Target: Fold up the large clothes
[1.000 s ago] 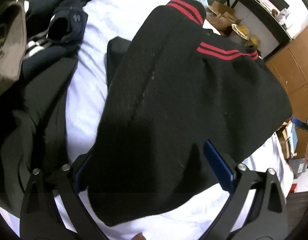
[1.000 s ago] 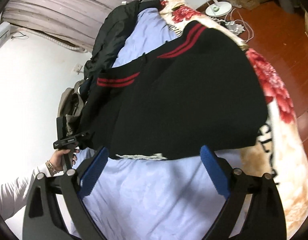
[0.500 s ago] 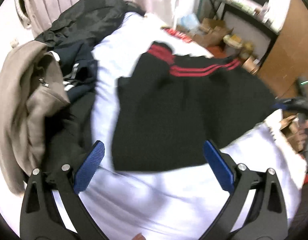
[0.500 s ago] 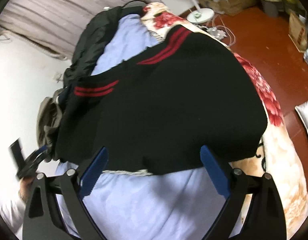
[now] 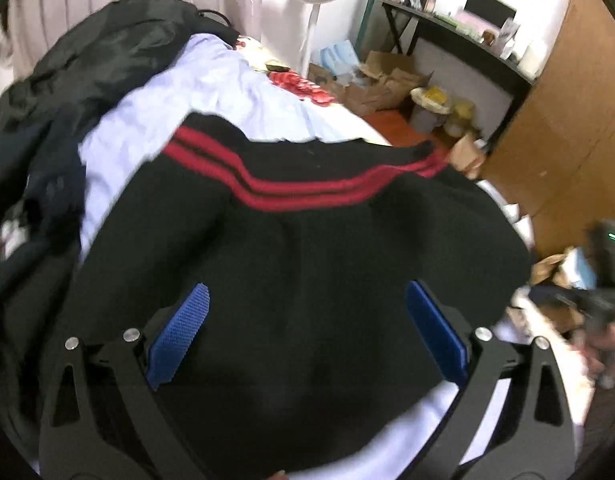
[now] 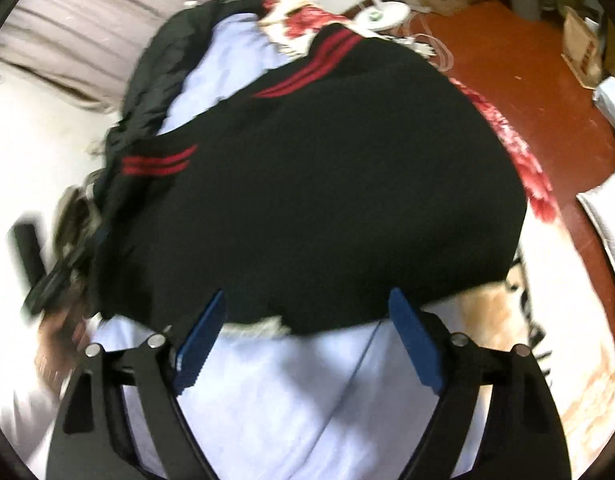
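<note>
Black sweater with red stripes spread on the bed, both claws above it and holding nothing.

The black sweater lies flat on the pale blue sheet of the bed, its paired red stripes towards the far edge. The left claw hangs over the sweater's near part, jaws wide apart and empty. The right claw sits at the sweater's near hem, its jaws wide but closing, with only the hem and sheet showing between them and nothing gripped. Dark jackets are heaped at the bed's far side, a floral blanket beside the sweater.
</note>
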A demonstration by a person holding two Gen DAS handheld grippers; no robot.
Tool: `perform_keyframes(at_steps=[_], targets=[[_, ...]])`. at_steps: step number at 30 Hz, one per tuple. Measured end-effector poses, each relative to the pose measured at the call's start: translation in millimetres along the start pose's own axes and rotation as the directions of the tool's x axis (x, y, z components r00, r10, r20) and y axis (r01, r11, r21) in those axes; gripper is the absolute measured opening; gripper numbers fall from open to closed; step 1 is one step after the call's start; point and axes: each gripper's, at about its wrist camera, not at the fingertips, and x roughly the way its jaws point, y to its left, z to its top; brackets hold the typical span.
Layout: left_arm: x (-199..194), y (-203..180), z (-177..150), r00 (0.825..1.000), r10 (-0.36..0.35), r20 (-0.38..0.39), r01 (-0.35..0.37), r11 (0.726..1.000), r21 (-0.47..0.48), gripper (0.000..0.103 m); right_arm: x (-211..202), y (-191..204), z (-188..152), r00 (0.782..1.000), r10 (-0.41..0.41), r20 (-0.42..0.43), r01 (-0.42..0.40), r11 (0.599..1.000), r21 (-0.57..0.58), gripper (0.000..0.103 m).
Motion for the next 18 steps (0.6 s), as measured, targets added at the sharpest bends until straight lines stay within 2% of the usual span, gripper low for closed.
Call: perform_keyframes(at_steps=[4, 6, 9, 13, 16, 18], targets=[[48.4, 38.7, 10.9, 0.991, 0.106, -0.08, -0.107, 0.994, -0.001, 0.097, -16.2, -8.9, -23.6, 0.998, 0.062, 0.014, -0.062, 0.998, 0.03, 0.087], [68.6, 55.8, 4.6, 0.985, 0.114, -0.13, -0.119, 0.993, -0.024, 0.097, -20.0, -21.1, -36.1, 0.997, 0.073, 0.013, -0.074, 0.995, 0.066, 0.087], [85.5, 62.3, -8.7, 0.976, 0.146, -0.161, -0.148, 0.989, 0.0, 0.097, -19.4, -36.7, -47.9, 0.998, 0.064, -0.001, -0.064, 0.993, 0.095, 0.087], [93.2, 77.0, -6.7, 0.971, 0.122, -0.205, -0.136, 0.989, -0.058, 0.097, -27.6, -53.8, -57.8, 0.998, 0.068, 0.006, -0.068, 0.987, 0.145, 0.087], [86.4, 70.2, -0.8, 0.963, 0.164, -0.215, -0.179, 0.983, -0.052, 0.097, -39.7, -56.4, -57.2, 0.997, 0.076, 0.028, -0.079, 0.984, 0.162, 0.087], [71.3, 58.5, 0.7, 0.963, 0.196, -0.183, -0.21, 0.976, -0.058, 0.097, -48.4, -53.5, -51.8, 0.995, 0.088, 0.043, -0.094, 0.983, 0.158, 0.087]])
